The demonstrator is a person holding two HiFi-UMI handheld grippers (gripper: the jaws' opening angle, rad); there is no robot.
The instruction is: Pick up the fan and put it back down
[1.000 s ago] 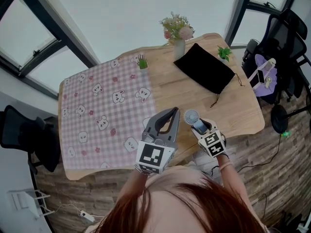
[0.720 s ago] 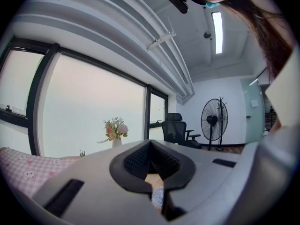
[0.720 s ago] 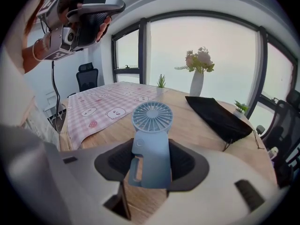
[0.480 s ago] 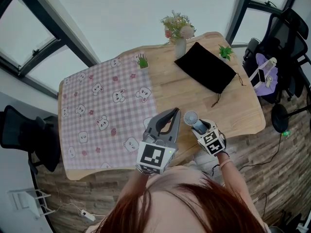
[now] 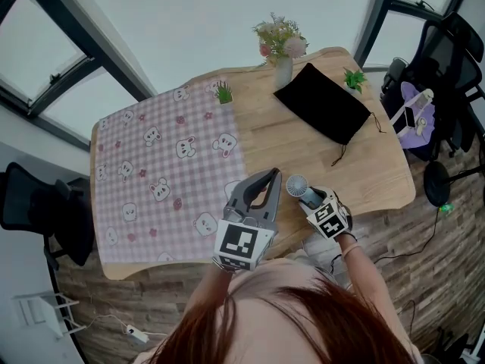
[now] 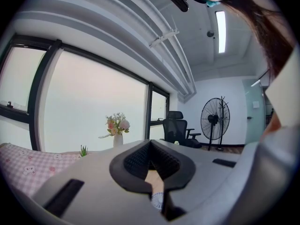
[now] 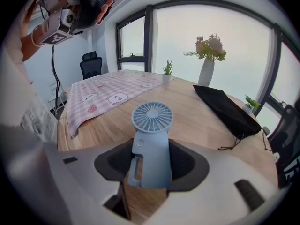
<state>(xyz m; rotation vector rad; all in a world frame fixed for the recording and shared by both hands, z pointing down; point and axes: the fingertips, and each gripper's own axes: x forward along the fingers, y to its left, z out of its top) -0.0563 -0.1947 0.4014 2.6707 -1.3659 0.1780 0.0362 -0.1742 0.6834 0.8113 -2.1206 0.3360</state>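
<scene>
My right gripper (image 5: pixel 309 197) is shut on the handle of a small pale blue hand-held fan (image 5: pixel 297 186), held over the wooden table (image 5: pixel 364 174) near its front edge. In the right gripper view the fan (image 7: pixel 151 139) stands upright between the dark pads, its round grille on top, with the right gripper (image 7: pixel 150 165) closed around the handle. My left gripper (image 5: pixel 270 176) hangs just left of the fan, shut with nothing in it. In the left gripper view the left gripper (image 6: pixel 150 146) shows its pads meeting, and a sliver of the fan (image 6: pixel 158 200) shows below them.
A pink checked cloth (image 5: pixel 163 169) covers the table's left half. A black pouch (image 5: pixel 322 105) lies at the back right, with a vase of flowers (image 5: pixel 282 51) and two small green plants (image 5: pixel 223 95) (image 5: pixel 352 80) along the far edge. Office chairs (image 5: pixel 432 67) stand to the right.
Almost nothing has changed: the right gripper still holds the fan at the same spot near the front edge, and the left gripper has stayed beside it. The view has shifted slightly.
</scene>
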